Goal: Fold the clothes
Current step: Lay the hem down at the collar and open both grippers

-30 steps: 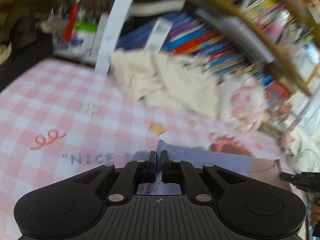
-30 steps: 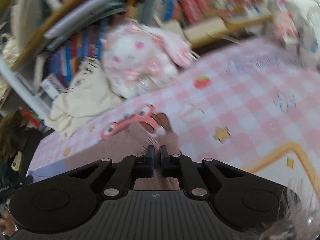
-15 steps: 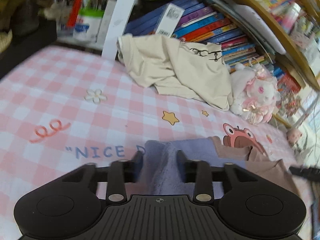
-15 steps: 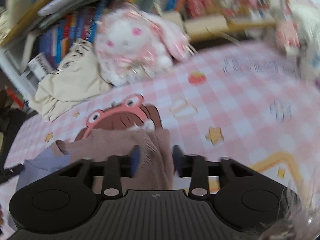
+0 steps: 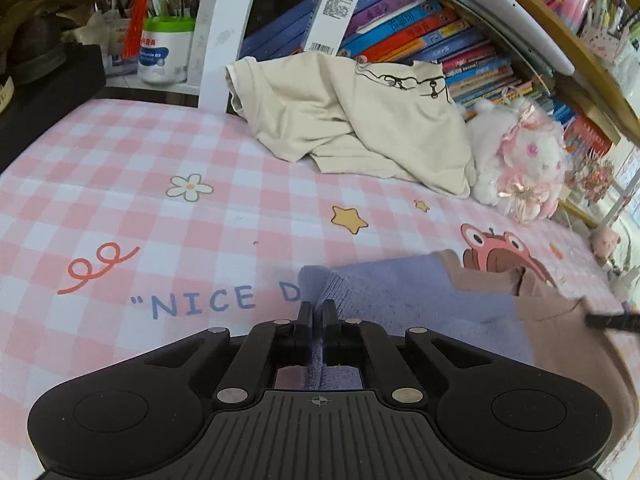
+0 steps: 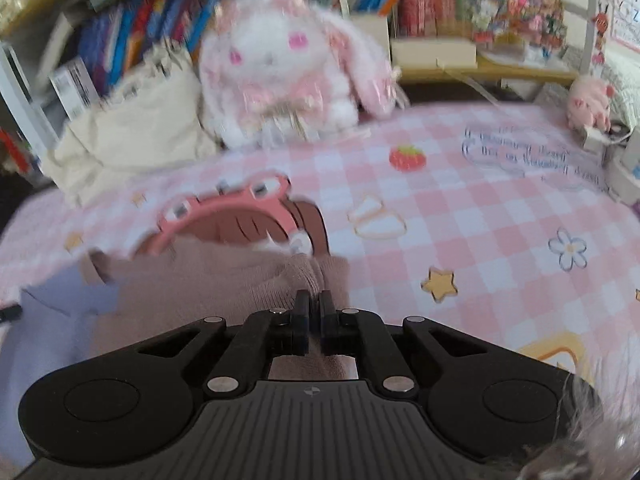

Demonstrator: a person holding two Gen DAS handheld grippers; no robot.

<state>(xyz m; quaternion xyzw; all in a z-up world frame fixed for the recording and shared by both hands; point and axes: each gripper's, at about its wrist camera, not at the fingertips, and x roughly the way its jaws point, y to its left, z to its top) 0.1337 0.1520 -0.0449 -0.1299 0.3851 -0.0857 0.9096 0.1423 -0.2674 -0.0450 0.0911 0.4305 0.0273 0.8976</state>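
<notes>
1. The knit garment (image 5: 420,300), lilac on one part and dusty brown on the other, lies on the pink checked sheet (image 5: 120,208) directly under both claws.
2. The left gripper (image 5: 317,312) has its jaws pressed together on a fold of the lilac knit, which runs between the fingers and back toward the camera.
3. The right gripper (image 6: 314,304) is likewise pinched shut on a ridge of the brown knit (image 6: 224,280).
4. Readable print: "NICE D" (image 5: 216,300) in blue capitals on the sheet, just ahead and left of the left claw. The blue framed text (image 6: 532,156) far ahead and right of the right claw is too blurred to read.
5. Only the left view shows the cream T-shirt (image 5: 352,120) clearly, well ahead of the claw against a row of books (image 5: 420,32), with a green-lidded canister (image 5: 164,56) far left whose label is illegible.
6. Only the right view shows the white and pink plush rabbit (image 6: 288,64) face-on, a strawberry print (image 6: 407,157), and a small pink plush (image 6: 590,100) far right.
</notes>
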